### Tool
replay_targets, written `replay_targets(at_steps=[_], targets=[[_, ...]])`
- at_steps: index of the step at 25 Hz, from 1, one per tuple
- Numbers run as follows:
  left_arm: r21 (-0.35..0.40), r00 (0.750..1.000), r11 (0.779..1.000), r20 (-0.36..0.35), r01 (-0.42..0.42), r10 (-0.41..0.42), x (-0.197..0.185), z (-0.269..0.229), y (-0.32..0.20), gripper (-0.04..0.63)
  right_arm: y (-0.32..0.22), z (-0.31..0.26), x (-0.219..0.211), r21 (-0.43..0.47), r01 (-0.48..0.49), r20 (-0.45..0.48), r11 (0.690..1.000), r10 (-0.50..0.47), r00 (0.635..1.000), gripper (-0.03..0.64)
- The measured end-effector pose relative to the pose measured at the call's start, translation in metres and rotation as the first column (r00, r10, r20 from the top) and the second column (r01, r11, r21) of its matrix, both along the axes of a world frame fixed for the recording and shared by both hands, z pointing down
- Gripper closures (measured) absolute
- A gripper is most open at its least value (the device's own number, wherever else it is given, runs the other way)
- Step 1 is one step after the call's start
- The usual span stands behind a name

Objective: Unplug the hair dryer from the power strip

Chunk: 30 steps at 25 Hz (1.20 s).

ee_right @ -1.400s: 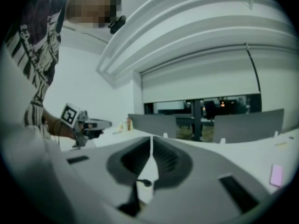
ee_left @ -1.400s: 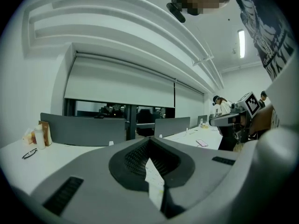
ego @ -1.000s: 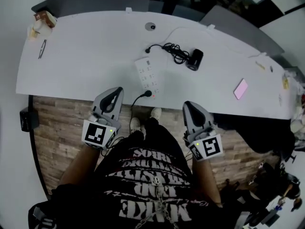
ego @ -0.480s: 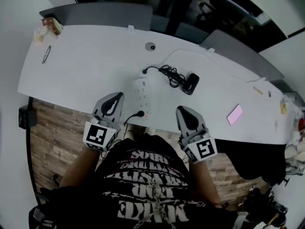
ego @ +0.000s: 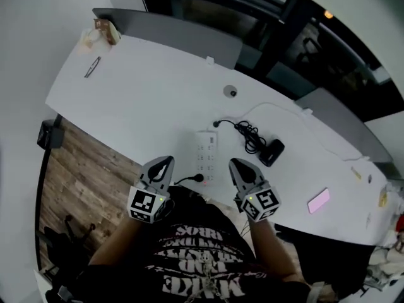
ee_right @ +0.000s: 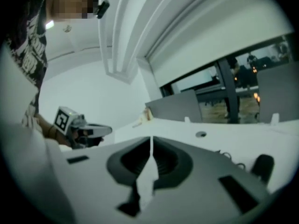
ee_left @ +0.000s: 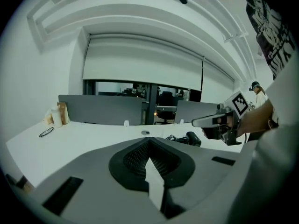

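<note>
**Desk:** Where's the dryer?

**Me:** I see the dryer (ego: 273, 151) lying on the table (ego: 126, 87), at three o'clock from the strip (ego: 206, 156) and clear of both my tools. Its cord (ego: 249, 134) is bunched at two o'clock of the strip. The cord's black end lies at the strip's far end, twelve o'clock. I can't tell whether it's seated in a socket.

**Desk:** And your grippers?

**Me:** My left gripper (ego: 163, 166) is at eight o'clock of the strip and my right gripper (ego: 238, 169) at four o'clock. Both are just beside its near end. In each gripper view the jaws are pressed together with nothing between them.

**Desk:** Anything else close by?

**Me:** A black plug (ego: 203, 178) sits at the strip's near end, six o'clock. A pink phone (ego: 318, 201) lies around four o'clock of the dryer.
</note>
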<state>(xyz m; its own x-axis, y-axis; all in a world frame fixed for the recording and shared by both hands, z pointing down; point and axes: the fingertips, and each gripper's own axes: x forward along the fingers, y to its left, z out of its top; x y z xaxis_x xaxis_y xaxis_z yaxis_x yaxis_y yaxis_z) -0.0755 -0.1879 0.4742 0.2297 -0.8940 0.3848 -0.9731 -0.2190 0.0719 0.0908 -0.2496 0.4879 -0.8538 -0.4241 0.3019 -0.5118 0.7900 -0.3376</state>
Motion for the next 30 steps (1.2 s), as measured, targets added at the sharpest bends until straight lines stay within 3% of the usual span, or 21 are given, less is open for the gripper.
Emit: replay_targets(at_steps=[4,9,12,16,18,21,24,25,27,30], targets=[[-0.085,1.000,0.996,-0.004,0.027,-0.027,-0.005,0.037,-0.006,0.574,-0.031,0.051,-0.025,-0.126,-0.025,-0.013,0.992,0.024,1.000,0.580],[-0.137,0.995,0.985,-0.016,-0.101,0.100,0.021,0.085,-0.035,0.572,-0.079,0.098,-0.032,-0.173,-0.143,-0.070,0.974,0.133,0.989,0.580],[-0.199,0.982,0.962,-0.005,-0.185,0.188,0.034,0.135,-0.052,0.574,-0.097,0.137,-0.048,-0.183,-0.146,-0.127,0.972,0.124,0.984,0.578],[-0.236,0.955,0.927,-0.024,-0.291,0.294,0.058,0.168,-0.067,0.574,-0.117,0.173,-0.057,-0.292,-0.183,-0.164,0.939,0.140,0.977,0.571],[-0.246,0.941,0.911,-0.016,-0.332,0.339,0.067,0.178,-0.072,0.572,-0.126,0.181,-0.065,-0.345,-0.196,-0.153,0.918,0.151,0.977,0.444],[-0.257,0.923,0.892,0.001,-0.372,0.385,0.073,0.189,-0.077,0.572,-0.136,0.187,-0.074,-0.391,-0.213,-0.119,0.895,0.180,0.976,0.443],[-0.283,0.897,0.861,0.008,-0.422,0.442,0.079,0.196,-0.076,0.572,-0.146,0.187,-0.074,-0.364,-0.258,-0.127,0.895,0.227,0.966,0.448],[-0.296,0.886,0.848,0.013,-0.439,0.463,0.079,0.199,-0.075,0.572,-0.148,0.189,-0.073,-0.347,-0.264,-0.137,0.900,0.230,0.964,0.517],[-0.307,0.867,0.829,0.023,-0.467,0.497,0.078,0.202,-0.074,0.572,-0.148,0.183,-0.078,-0.329,-0.238,-0.095,0.914,0.219,0.971,0.540],[-0.311,0.848,0.810,0.024,-0.498,0.530,0.080,0.202,-0.076,0.572,-0.133,0.149,-0.076,-0.333,-0.146,0.096,0.931,0.187,0.978,0.540]])
